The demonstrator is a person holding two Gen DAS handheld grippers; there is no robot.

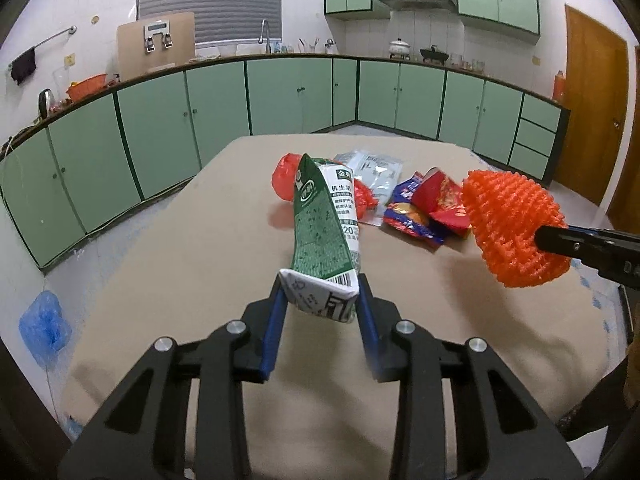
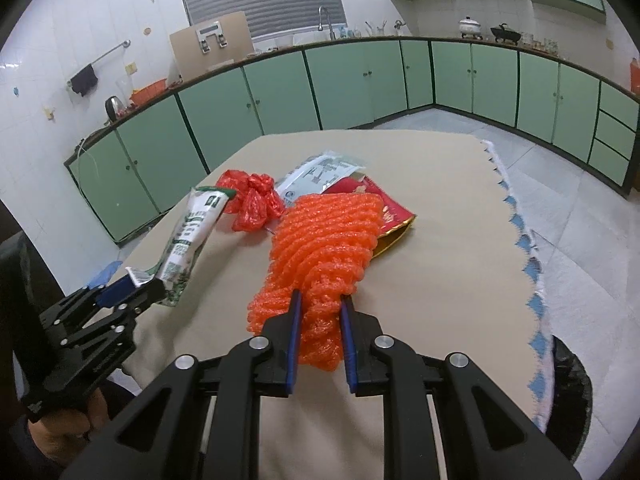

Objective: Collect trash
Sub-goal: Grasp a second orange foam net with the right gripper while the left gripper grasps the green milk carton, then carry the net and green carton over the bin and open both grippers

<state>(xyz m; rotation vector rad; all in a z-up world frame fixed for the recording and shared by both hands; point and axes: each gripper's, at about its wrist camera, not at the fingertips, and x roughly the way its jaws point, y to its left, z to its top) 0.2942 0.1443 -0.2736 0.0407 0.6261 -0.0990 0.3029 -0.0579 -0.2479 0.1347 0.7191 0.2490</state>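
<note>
My left gripper [image 1: 320, 290] is shut on the bottom end of a flattened green and white milk carton [image 1: 324, 220], which slants up and away over the beige table [image 1: 180, 264]. In the right wrist view the left gripper [image 2: 134, 286] and the carton [image 2: 192, 228] show at the left, with a hand under the gripper's handle. My right gripper [image 2: 321, 300] is shut on an orange foam net [image 2: 320, 240], held above the table. From the left wrist view, the net [image 1: 512, 228] hangs at the right in the right gripper [image 1: 540, 236].
More litter lies at the table's far middle: a red plastic bag [image 2: 252, 200], a silver-white pouch [image 2: 320, 170], a red snack wrapper [image 2: 386, 210] and a blue-red wrapper [image 1: 408, 216]. Green cabinets ring the room. A dark round thing [image 2: 568, 392] sits below the table's right edge.
</note>
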